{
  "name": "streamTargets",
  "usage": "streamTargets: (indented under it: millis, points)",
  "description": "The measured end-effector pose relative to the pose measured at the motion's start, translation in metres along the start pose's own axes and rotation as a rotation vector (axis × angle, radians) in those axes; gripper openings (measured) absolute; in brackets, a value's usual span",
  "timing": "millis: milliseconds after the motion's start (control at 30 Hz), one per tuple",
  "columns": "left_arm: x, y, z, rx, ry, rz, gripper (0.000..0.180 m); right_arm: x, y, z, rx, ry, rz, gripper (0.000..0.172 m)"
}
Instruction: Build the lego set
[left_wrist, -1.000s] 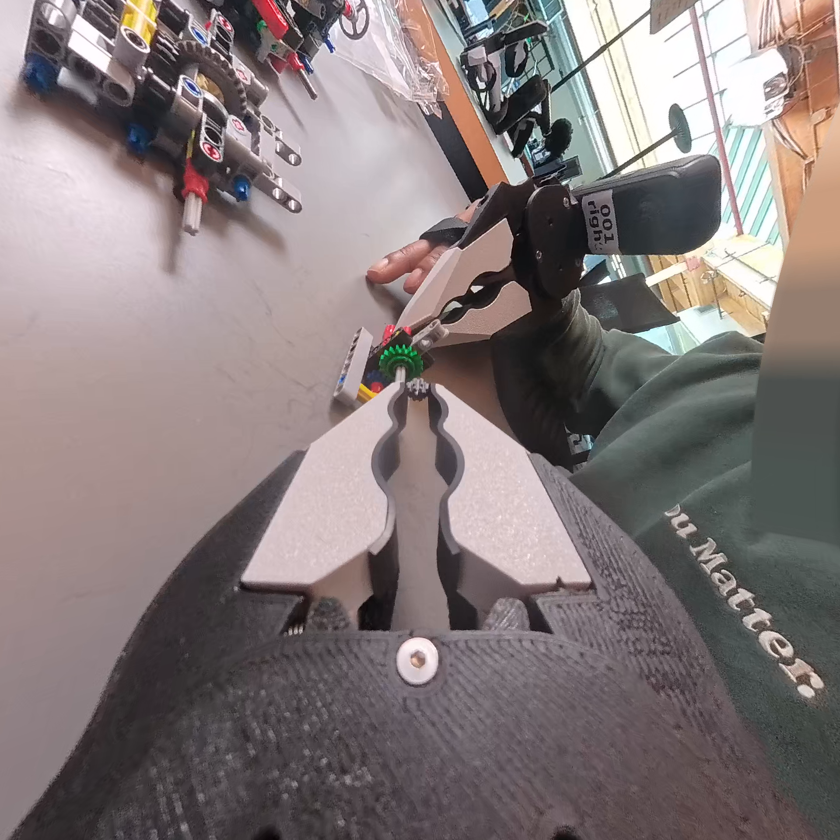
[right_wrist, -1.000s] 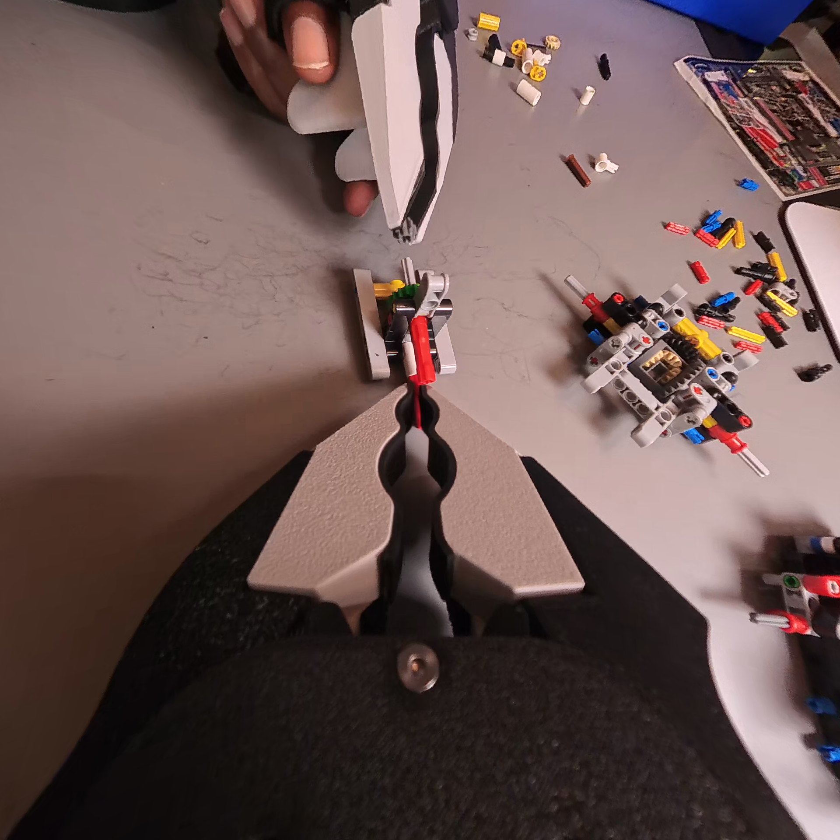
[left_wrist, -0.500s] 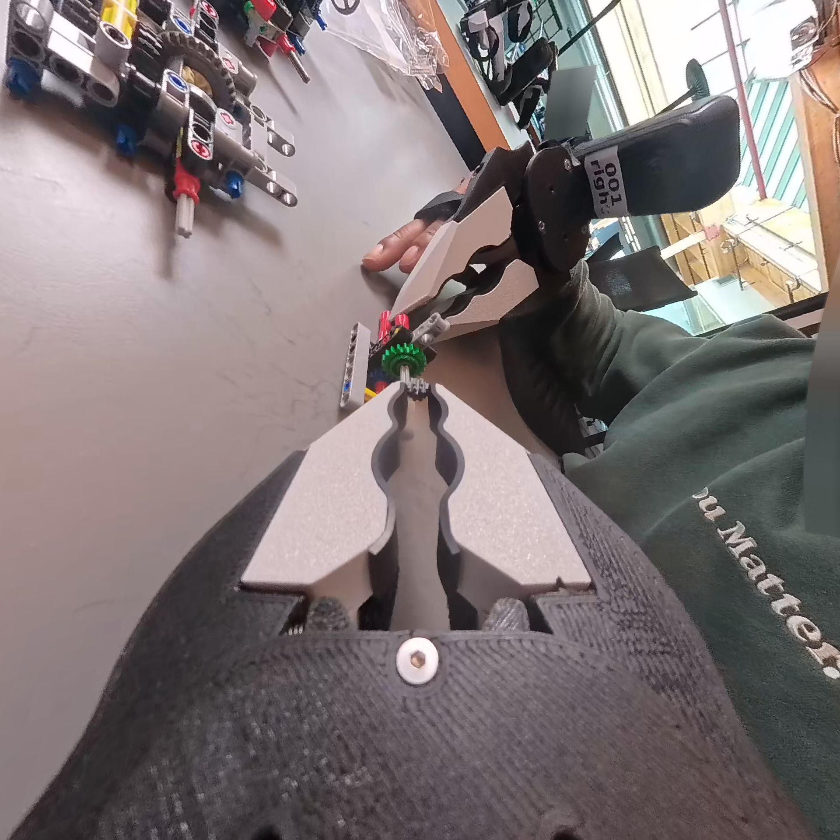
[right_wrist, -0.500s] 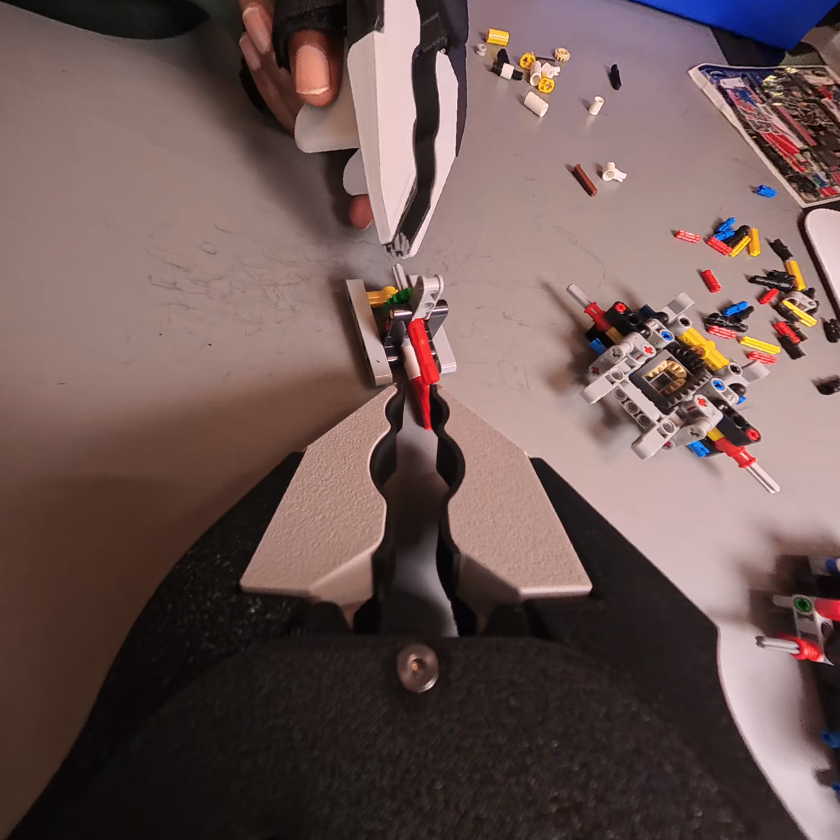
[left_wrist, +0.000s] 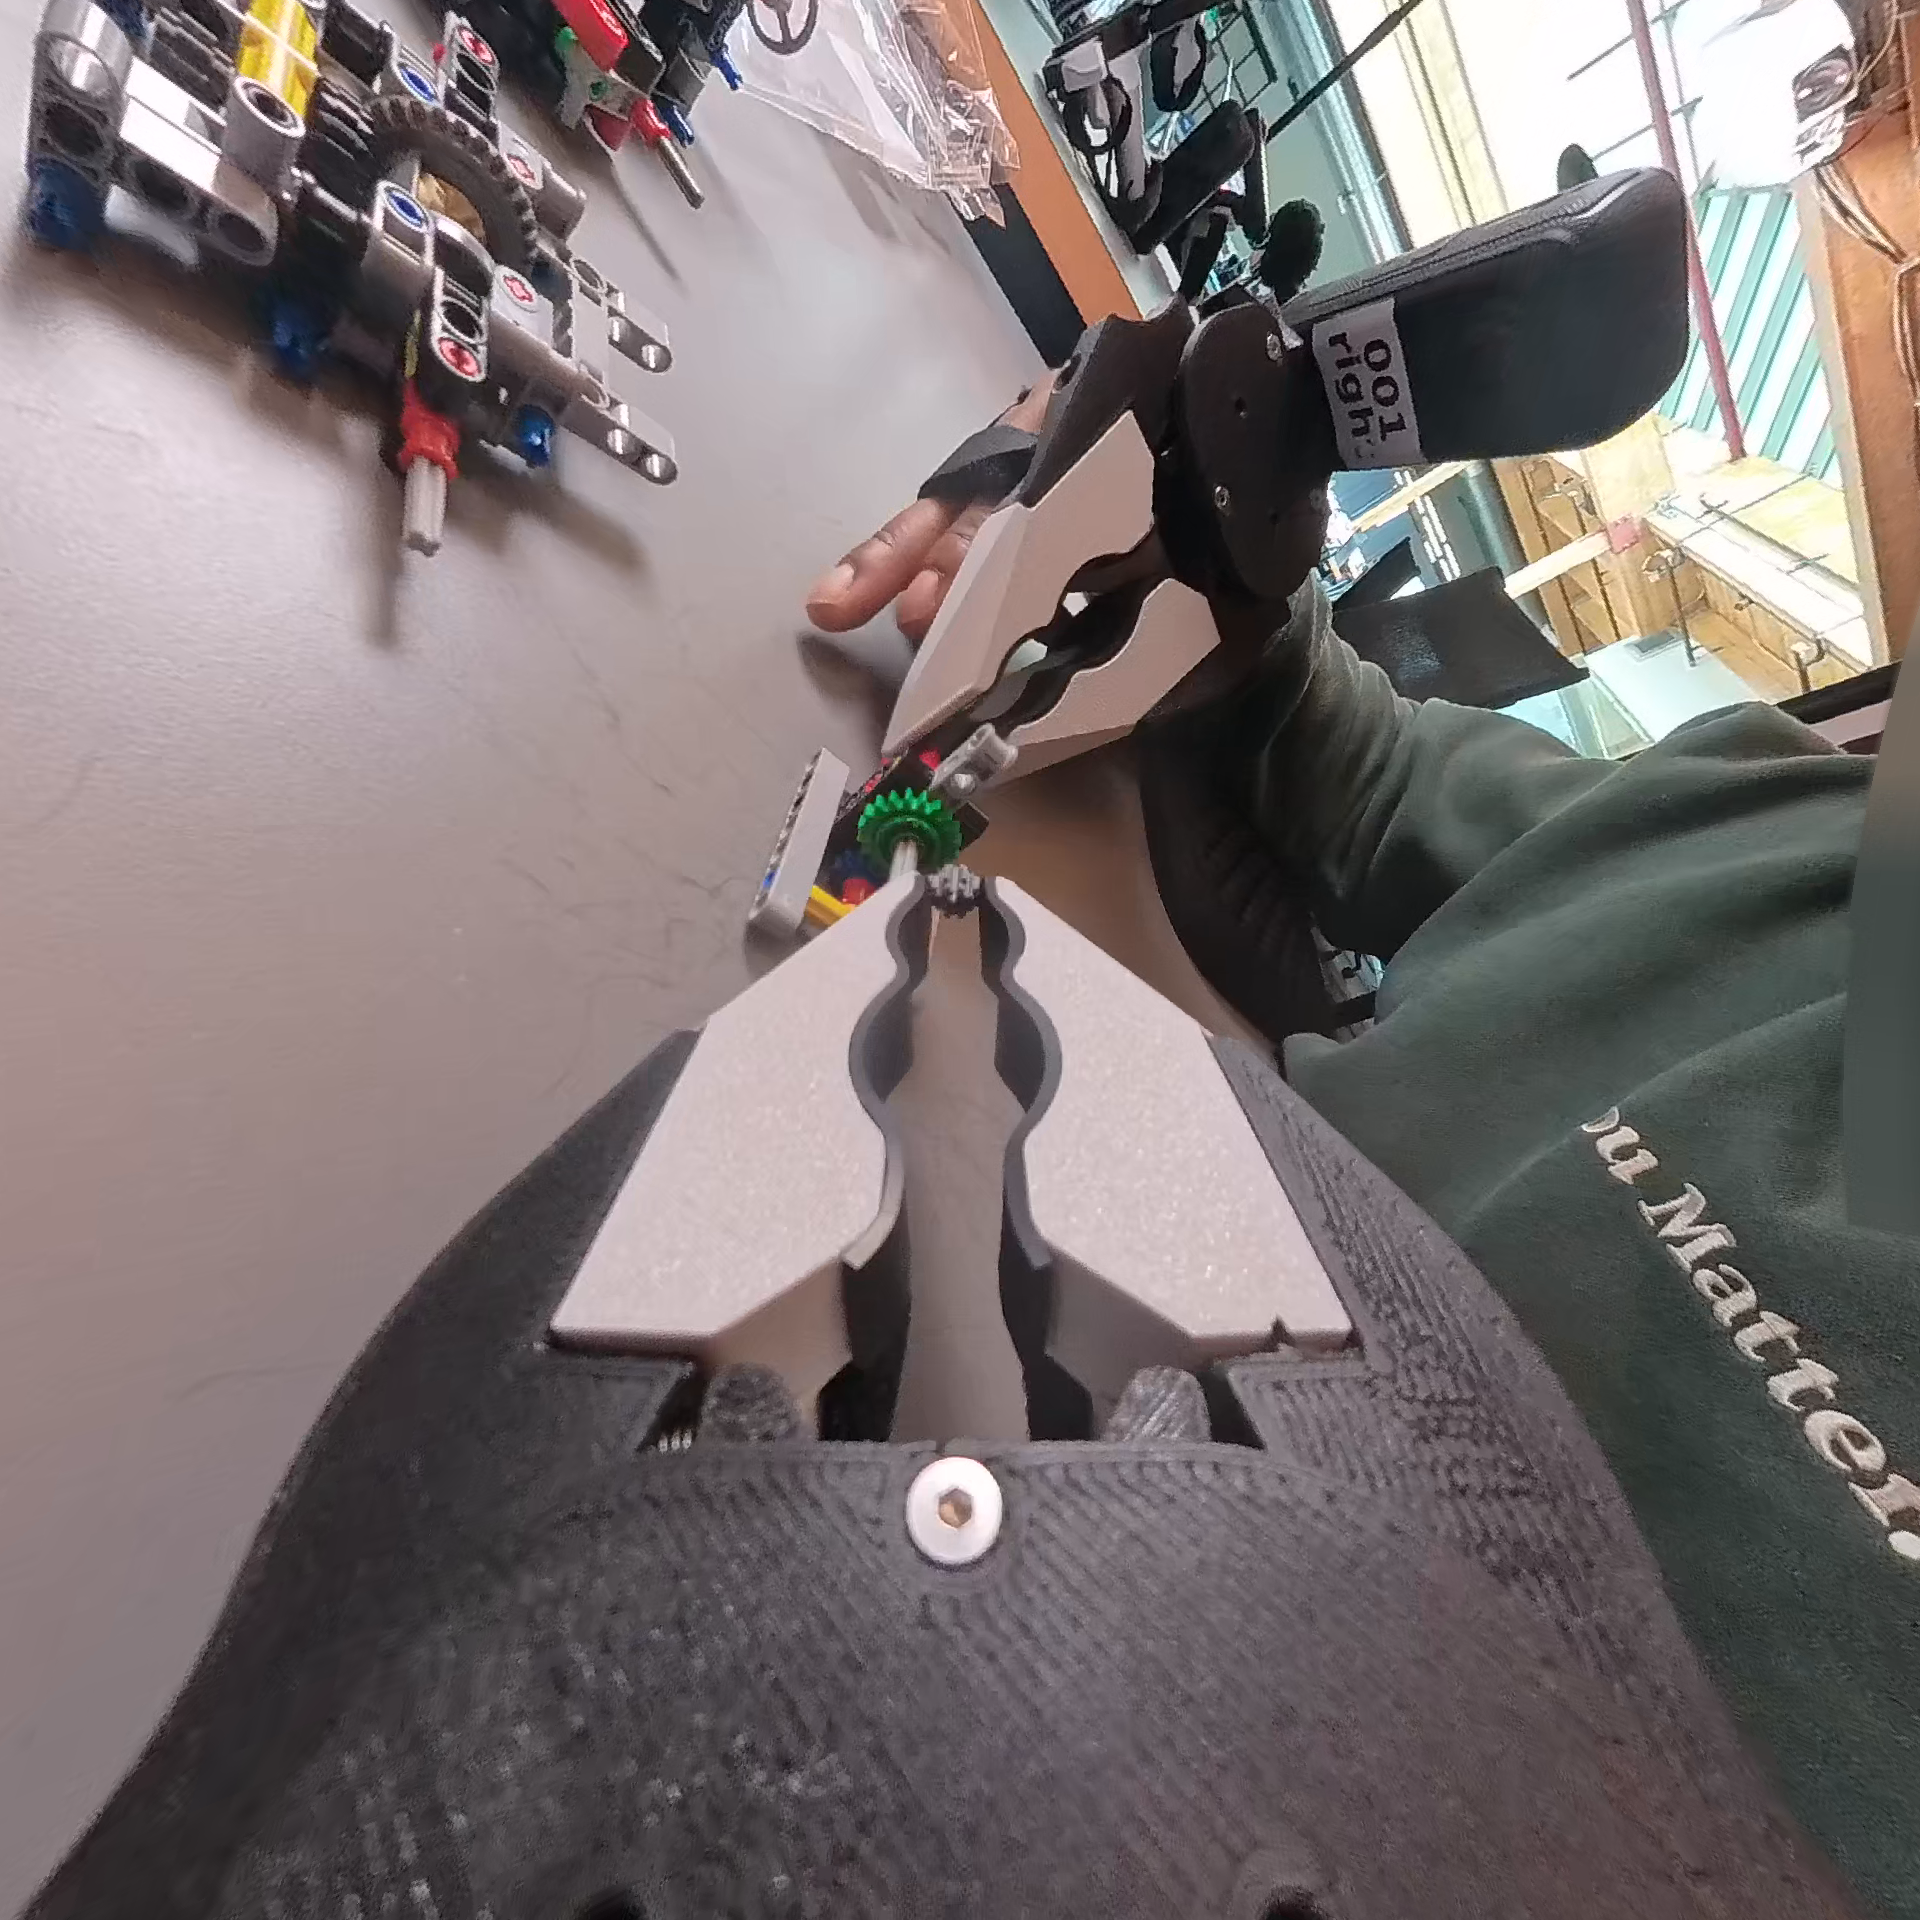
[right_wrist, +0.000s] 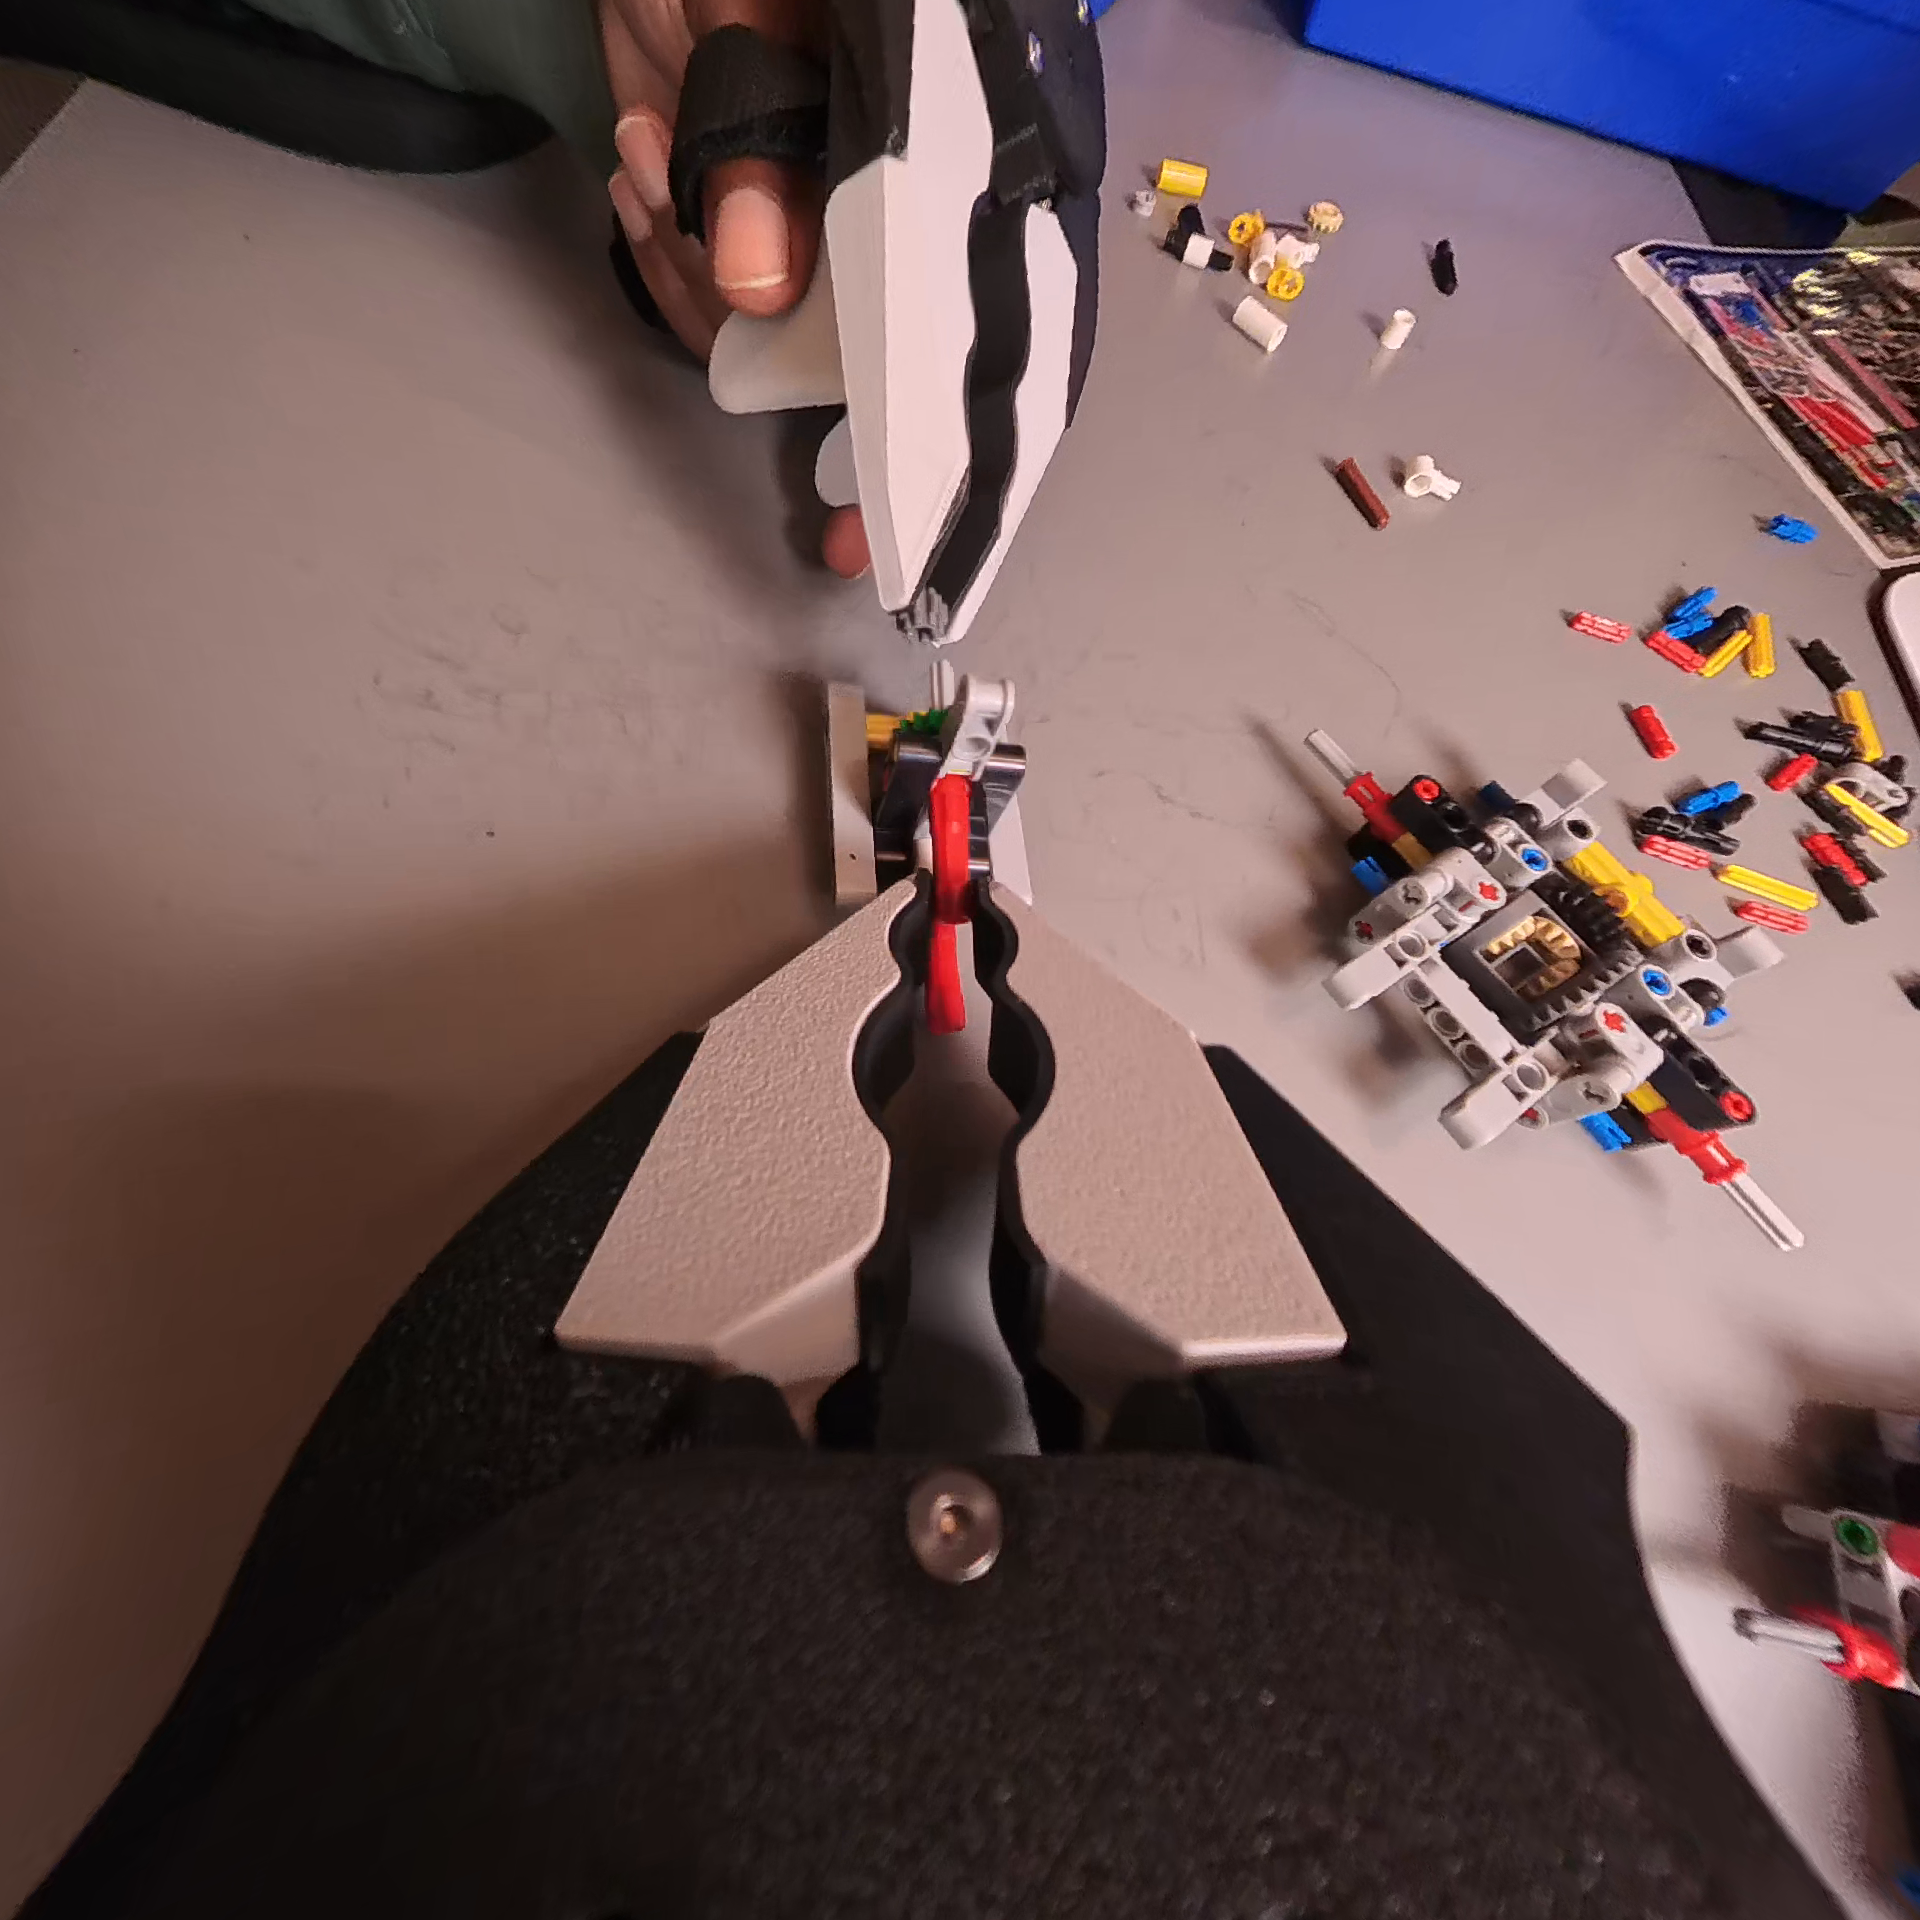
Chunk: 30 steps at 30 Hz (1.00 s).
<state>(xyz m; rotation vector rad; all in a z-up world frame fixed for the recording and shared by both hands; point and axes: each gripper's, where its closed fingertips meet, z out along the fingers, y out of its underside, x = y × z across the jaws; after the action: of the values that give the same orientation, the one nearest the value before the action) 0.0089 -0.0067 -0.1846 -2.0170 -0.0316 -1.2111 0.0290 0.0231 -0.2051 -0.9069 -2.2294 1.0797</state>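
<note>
Both grippers meet at one small brick assembly (right_wrist: 930, 800) on the grey table (right_wrist: 416, 623). At the tips of the left gripper (left_wrist: 954, 891) a small dark gear (left_wrist: 954, 896) is pinched between nearly closed fingers, and it sits just short of the grey axle (left_wrist: 902, 858) that sticks out of the assembly through a green gear (left_wrist: 912, 821); from the right wrist view the same dark gear (right_wrist: 923, 621) shows at the end of that gripper, a little apart from the axle tip. Directly ahead of the right gripper (right_wrist: 948, 904) the assembly rests on its light grey beams, and the right gripper's narrow fingers are closed on a red lever piece (right_wrist: 948, 883) that runs back from the assembly into the slot between them, with a grey connector (right_wrist: 982, 727) at the lever's far end. Off to the right of this gripper lies a larger grey, black and yellow gearbox build (right_wrist: 1538, 966), and beyond it a scatter of loose pins (right_wrist: 1766, 748) in red, blue, yellow and black. Farther ahead on the right are a few white and yellow small parts (right_wrist: 1262, 249), a printed booklet (right_wrist: 1808, 353) and a blue bin (right_wrist: 1610, 73). A green sleeve (left_wrist: 1558, 935) fills the space right of the left gripper.
</note>
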Motion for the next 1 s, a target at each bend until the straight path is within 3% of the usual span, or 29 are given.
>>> streamTargets:
  millis: [267,533,733,1000]
  points:
    - [0.001,-0.022,-0.019,0.136,0.031,-0.004,0.007,0.002,-0.016,-0.007,0.109,-0.008,0.075,0.005]
    - [0.035,-0.048,-0.037,0.290,0.217,0.026,0.006,0.015,-0.047,-0.027,0.367,0.016,0.215,0.005]
    - [0.047,-0.045,-0.038,0.278,0.256,0.103,0.006,0.008,-0.059,-0.026,0.399,0.032,0.197,0.005]
    - [0.050,-0.036,-0.035,0.218,0.176,0.307,0.006,0.000,-0.063,-0.026,0.395,0.012,0.175,0.005]
